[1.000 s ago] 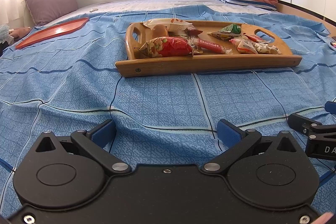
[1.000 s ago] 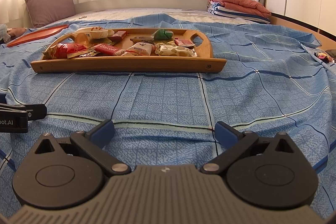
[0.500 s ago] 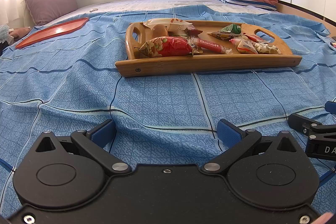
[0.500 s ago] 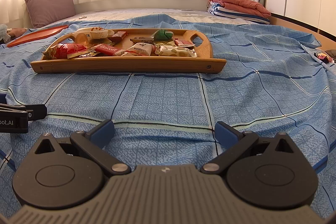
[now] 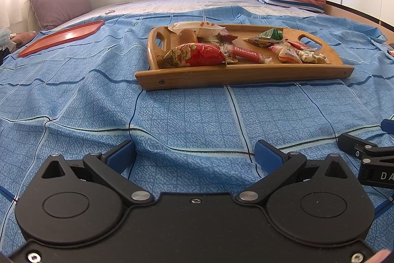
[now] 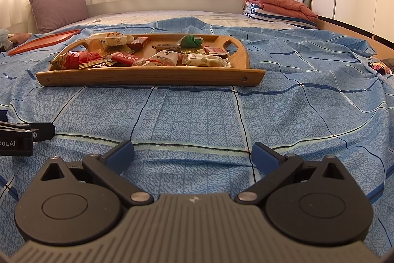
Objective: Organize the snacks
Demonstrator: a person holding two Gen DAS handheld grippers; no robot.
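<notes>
Blue bedspread [image 5: 187, 115] carries a tray [image 6: 147, 77] with a "Biscoff" packet [image 6: 126, 58]; both tools spread, empty.

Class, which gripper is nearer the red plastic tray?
Left. The left gripper sits on the red plastic tray side; the right gripper lies farther right.

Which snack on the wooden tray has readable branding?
The red Biscoff packet, lying left of centre on the wooden tray, beside the big red bag. White "Biscoff" lettering shows in both views; print on the other wrappers is too small to read.
</notes>
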